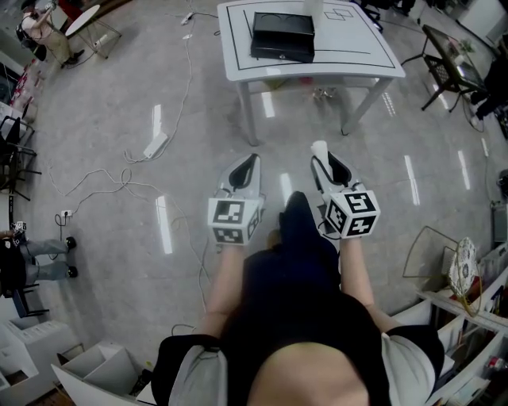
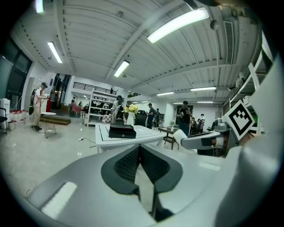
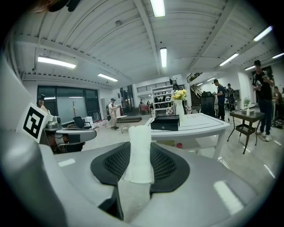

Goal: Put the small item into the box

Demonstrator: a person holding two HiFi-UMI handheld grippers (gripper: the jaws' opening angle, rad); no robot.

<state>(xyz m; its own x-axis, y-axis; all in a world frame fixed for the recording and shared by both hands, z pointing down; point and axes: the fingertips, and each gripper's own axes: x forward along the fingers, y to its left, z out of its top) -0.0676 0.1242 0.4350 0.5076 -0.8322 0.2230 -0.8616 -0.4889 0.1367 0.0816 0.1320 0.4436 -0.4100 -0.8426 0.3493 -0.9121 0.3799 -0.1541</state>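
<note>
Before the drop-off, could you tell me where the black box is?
The black box lies on the white table, left of its middle, at the head view's top centre.

Vase [image 1: 314, 6] at the desk's [image 1: 373, 67] far edge gets chopped by the frame's top. From the head view only the item's [image 1: 319, 147] tip shows past the right gripper [image 1: 325, 162]. Background people [image 2: 184, 116] are too tiny to read.

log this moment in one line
right tongs: shut on white item | left tongs: shut, empty | black box: on white table, ahead, not reached
</note>
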